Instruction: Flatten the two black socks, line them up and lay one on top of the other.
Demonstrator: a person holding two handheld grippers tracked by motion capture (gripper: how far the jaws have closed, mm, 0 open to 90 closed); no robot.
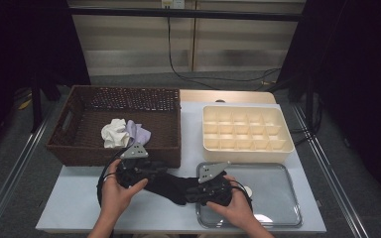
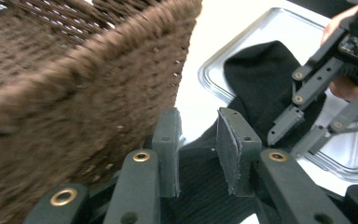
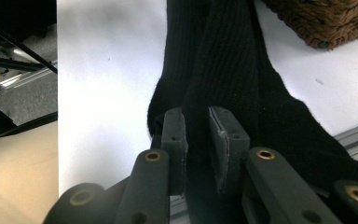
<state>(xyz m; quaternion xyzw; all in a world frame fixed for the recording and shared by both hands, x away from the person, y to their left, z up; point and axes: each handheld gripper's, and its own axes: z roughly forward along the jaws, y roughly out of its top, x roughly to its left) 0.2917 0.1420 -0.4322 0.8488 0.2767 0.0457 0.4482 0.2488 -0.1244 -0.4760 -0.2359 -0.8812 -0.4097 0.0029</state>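
I've got the black sock (image 1: 171, 184) stretched flat on the white table (image 1: 74, 198) between my two tools, just in front of the wicker basket (image 1: 79, 148) and with one end reaching onto the clear tray (image 1: 278, 198). My right gripper (image 3: 196, 135) is pinched on a fold of it, while my left gripper (image 2: 198, 140) has its jaws apart with the fabric lying loose between the pads, not squeezed. I judge I'm midway through folding or straightening the sock, so next the left needs a fresh bite on its end before anything gets lifted or doubled over.
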